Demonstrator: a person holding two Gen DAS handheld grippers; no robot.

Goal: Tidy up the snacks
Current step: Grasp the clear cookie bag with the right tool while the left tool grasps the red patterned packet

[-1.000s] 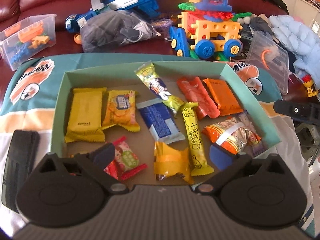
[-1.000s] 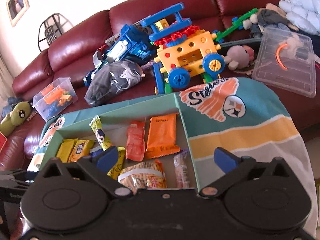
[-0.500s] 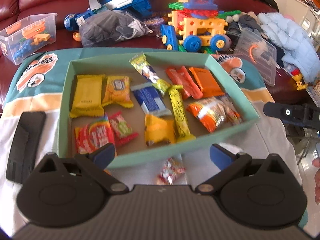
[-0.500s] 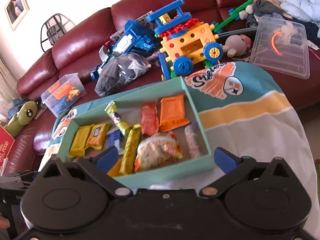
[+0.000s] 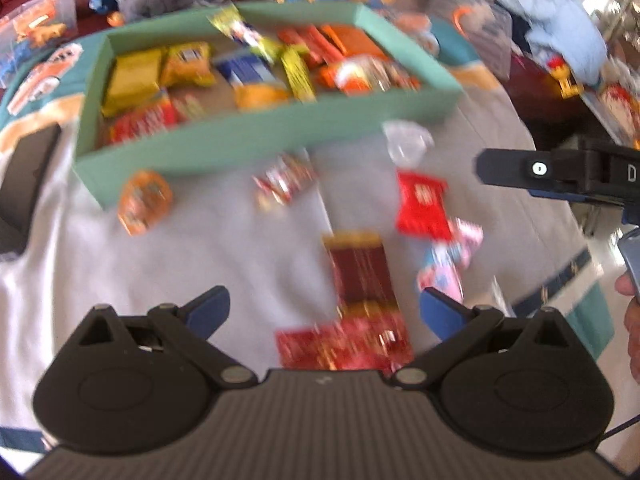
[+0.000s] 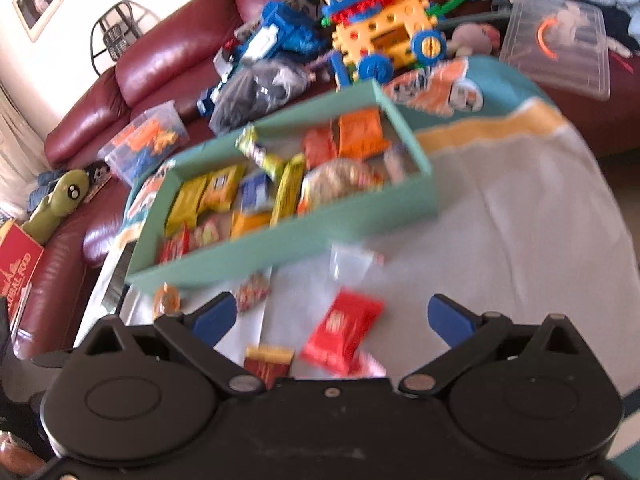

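A teal box [image 5: 256, 140] [image 6: 288, 240] holds several snack packets in yellow, orange, blue and red. On the grey cloth in front of it lie loose snacks: an orange round one [image 5: 144, 200], a small red-white candy [image 5: 284, 180], a red packet [image 5: 424, 204] [image 6: 342, 328], a dark red bar [image 5: 360, 276], a pink-blue packet [image 5: 444, 268] and a clear wrapper [image 5: 406, 142]. My left gripper [image 5: 324, 308] is open and empty above the dark red bar. My right gripper [image 6: 332, 316] is open and empty above the red packet; it also shows at the right edge of the left wrist view [image 5: 560, 176].
A black flat object [image 5: 24, 184] lies left of the box. Behind it on the red sofa [image 6: 160, 64] sit building-block toys [image 6: 384, 36], a grey bag [image 6: 260, 88], clear plastic bins [image 6: 144, 144] [image 6: 560, 48] and a green plush [image 6: 60, 204].
Both grippers have pulled back from the box towards me, so the loose snacks on the cloth in front of it have come into view. Both stay open and empty.
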